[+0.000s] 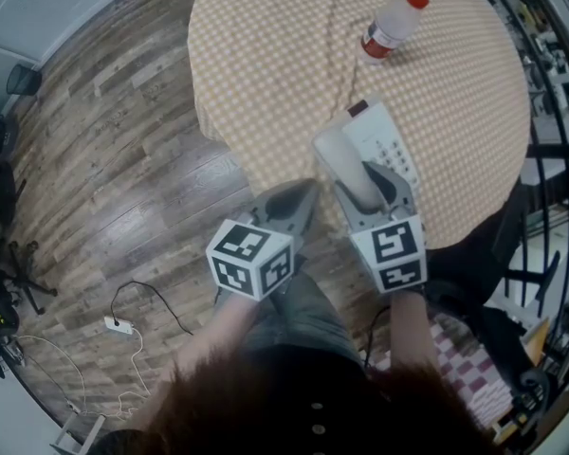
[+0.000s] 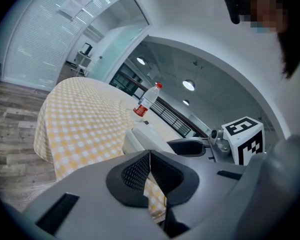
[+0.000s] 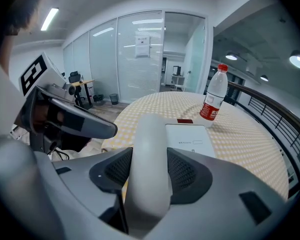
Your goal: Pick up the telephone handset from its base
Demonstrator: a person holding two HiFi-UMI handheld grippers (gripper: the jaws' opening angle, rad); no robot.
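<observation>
- The desk is round and covered with a yellow-and-white checked cloth. It stands on a wood-plank floor.
- The white base sits close to the desk's near edge, towards its right side. Its long side runs away from that edge, and its keypad faces up.
- The handset lies lengthwise along the left side of the base and rests on it.
- The right gripper reaches in over the near edge, tilted downward, and straddles the near half of the handset.
- In the right gripper view its jaws stand wide. The handset fills the whole gap between them, and the ribbed pads lie against both of its sides.
- The far end of the handset sticks out beyond the jaws.
- The left gripper has its jaws closed on each other, the pads meeting at the tips with nothing between them.
- In the head view the left gripper hangs just off the desk's near edge, beside the right gripper and to its left. It points towards the desk and touches neither the phone nor the cloth.
- Each gripper carries a cube with black-and-white square markers at its rear, nearest the person.
- A clear bottle with a red cap and a red label stands upright on the cloth. It is beyond the far end of the base, further in from the near edge and apart from the phone.
- A white cable lies on the floor to the left of the person.
</observation>
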